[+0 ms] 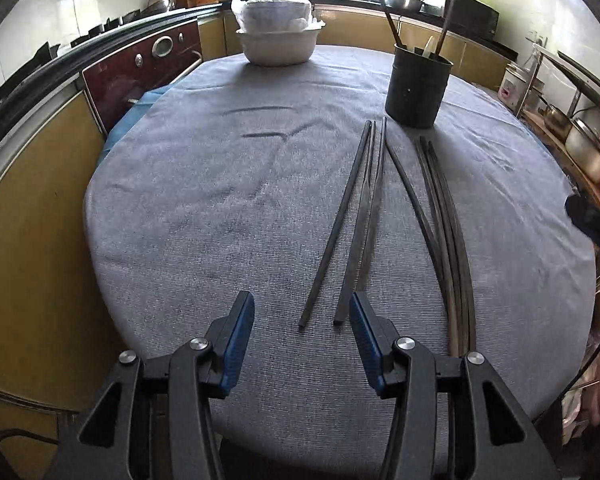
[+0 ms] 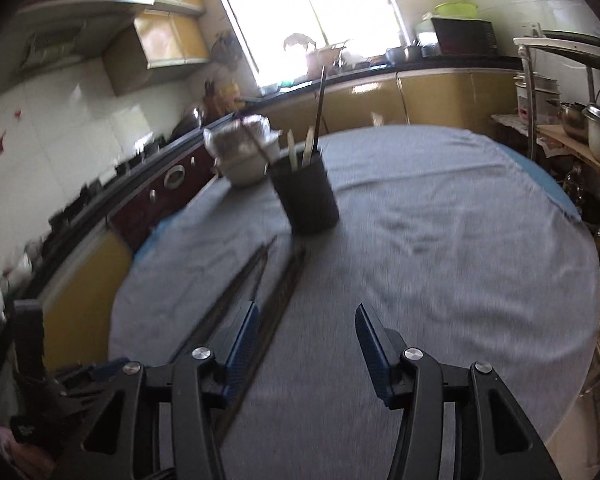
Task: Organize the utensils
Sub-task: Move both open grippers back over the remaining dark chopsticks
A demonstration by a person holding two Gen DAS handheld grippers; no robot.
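Several dark chopsticks (image 1: 356,220) lie lengthwise on the grey cloth of the round table (image 1: 220,200), in a left bunch and a right bunch (image 1: 448,240). A black utensil holder (image 1: 417,84) with a few sticks in it stands behind them. My left gripper (image 1: 302,320) is open and empty, just in front of the near ends of the left bunch. In the blurred right wrist view, my right gripper (image 2: 306,328) is open and empty above the cloth, with the chopsticks (image 2: 276,304) under its left finger and the holder (image 2: 306,196) ahead.
A white lidded bowl stack (image 1: 276,36) stands at the table's far edge. Yellow kitchen cabinets and a dark counter (image 1: 380,4) ring the table. A shelf with metal pots (image 1: 584,144) is at the right. The right gripper's body (image 1: 596,220) shows at the right edge.
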